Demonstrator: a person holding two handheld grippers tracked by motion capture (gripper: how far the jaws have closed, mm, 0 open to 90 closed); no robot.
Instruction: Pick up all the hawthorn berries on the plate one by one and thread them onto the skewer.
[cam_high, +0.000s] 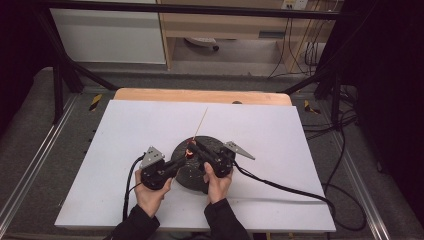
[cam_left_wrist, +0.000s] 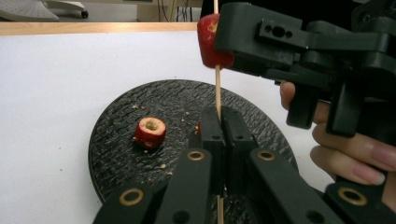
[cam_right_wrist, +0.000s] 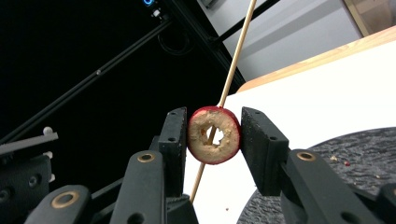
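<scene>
Fingers of left gripper clamp the skewer; right gripper apparently pinches the fruit ring.

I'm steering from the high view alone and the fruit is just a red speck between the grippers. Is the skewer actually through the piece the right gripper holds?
Observer: Yes. In the right gripper view the wooden skewer passes through the hollow core of the red fruit ring, which the right gripper clamps by its sides.
Operator: And the left gripper, is it gripping the stick?
Observer: The left gripper is shut on the skewer below the ring; the stick rises straight between its closed jaws.
Operator: Anything left on the plate?
Observer: One more cored piece lies on the black plate, hole up, among crumbs, to the left of the left gripper in its own view.
</scene>
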